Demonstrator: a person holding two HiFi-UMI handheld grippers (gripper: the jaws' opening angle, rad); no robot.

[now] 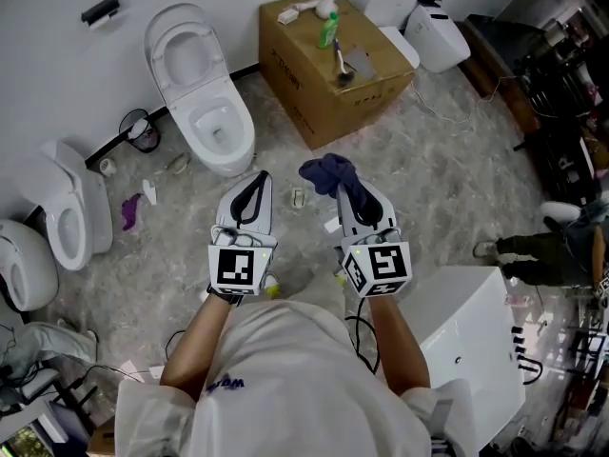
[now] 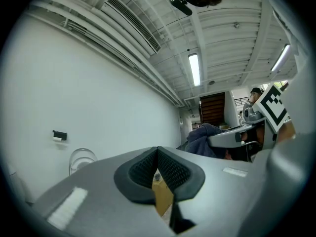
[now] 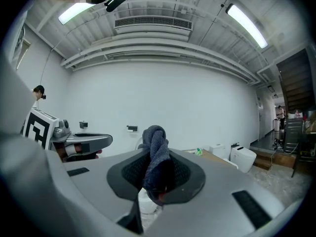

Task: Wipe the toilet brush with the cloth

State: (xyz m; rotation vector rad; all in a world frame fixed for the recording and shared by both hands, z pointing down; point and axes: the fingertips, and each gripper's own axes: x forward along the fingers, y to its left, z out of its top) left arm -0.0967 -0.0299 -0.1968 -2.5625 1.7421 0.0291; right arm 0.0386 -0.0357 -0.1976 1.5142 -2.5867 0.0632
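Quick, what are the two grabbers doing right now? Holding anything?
Left gripper: shut, nothing between its jaws.
Right gripper: shut on the dark blue cloth.

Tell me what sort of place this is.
Likely a test room or storeroom for bathroom fittings, not a working bathroom: an open toilet, a second toilet and a third toilet stand about one floor, with a cardboard box among them.

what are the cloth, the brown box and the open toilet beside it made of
The cloth looks like soft dark blue terry or microfibre: nubby, twisted folds. The box seems cardboard: matte brown, folded edges. The toilet is probably glazed ceramic: glossy white.
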